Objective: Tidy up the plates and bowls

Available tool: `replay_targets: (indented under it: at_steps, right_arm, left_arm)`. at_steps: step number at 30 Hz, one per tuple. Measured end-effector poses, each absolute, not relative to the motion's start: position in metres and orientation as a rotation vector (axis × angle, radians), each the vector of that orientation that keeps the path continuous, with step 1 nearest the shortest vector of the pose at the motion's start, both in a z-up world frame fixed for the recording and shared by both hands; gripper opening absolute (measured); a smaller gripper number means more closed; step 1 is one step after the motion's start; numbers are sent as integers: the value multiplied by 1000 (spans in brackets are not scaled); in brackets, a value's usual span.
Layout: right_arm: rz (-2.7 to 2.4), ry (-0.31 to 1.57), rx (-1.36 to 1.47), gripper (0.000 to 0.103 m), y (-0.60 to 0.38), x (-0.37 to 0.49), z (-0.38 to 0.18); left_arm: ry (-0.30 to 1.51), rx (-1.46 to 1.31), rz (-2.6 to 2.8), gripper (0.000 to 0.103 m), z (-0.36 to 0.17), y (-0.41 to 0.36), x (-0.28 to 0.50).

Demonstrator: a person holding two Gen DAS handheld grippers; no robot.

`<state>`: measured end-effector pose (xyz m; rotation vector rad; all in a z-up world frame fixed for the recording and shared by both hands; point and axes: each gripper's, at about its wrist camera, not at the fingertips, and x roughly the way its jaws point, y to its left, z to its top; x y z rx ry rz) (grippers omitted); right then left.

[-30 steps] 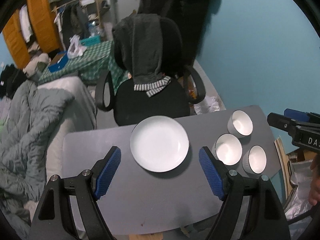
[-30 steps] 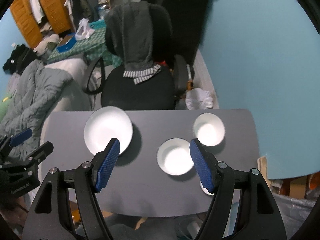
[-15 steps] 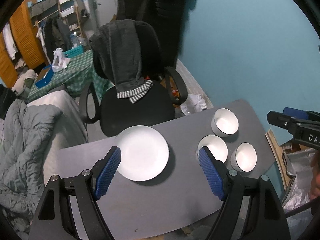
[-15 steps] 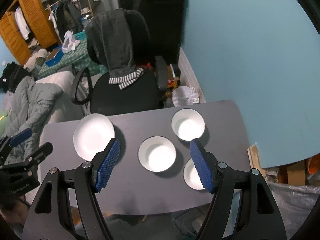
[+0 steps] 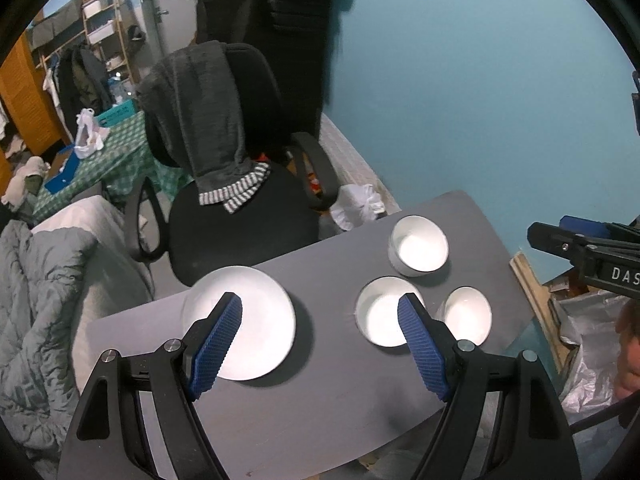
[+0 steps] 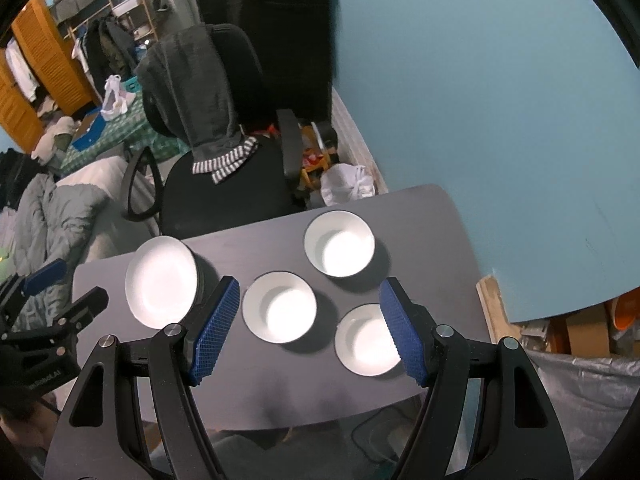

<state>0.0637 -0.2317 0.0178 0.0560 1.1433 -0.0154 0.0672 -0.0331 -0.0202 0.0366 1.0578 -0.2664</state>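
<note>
Both grippers hover above the grey table (image 6: 424, 216), tilted down at it. The left gripper (image 5: 320, 340) has its blue fingers (image 5: 218, 338) spread wide with nothing between them, poised over the near part of the tabletop. The right gripper (image 6: 306, 328) is just as wide apart and just as empty.

Under them sits the crockery. The white plate (image 5: 256, 320) lies flat on the left side of the table. To its right come three white bowls, all upright and apart: the nearest bowl (image 6: 366, 340) by the right finger, the middle bowl (image 6: 279, 307) closer to the plate, and the far bowl (image 6: 339, 243) towards the table's back edge.

Beyond the table stands a black office chair (image 5: 240, 216) with a grey hoodie (image 5: 204, 112) draped over its back, and the teal wall (image 5: 460, 80) rises on the right.
</note>
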Motion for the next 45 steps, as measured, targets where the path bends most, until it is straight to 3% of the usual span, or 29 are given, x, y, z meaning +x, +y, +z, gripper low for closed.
replay_targets:
  at_steps: [30, 45]
  right_arm:
    - [-59, 1220, 89, 72, -304, 86, -5]
    - [107, 1316, 78, 72, -292, 108, -71]
  left_arm:
    - [1141, 21, -335, 81, -49, -103, 102]
    - [1266, -39, -258, 81, -112, -96, 119]
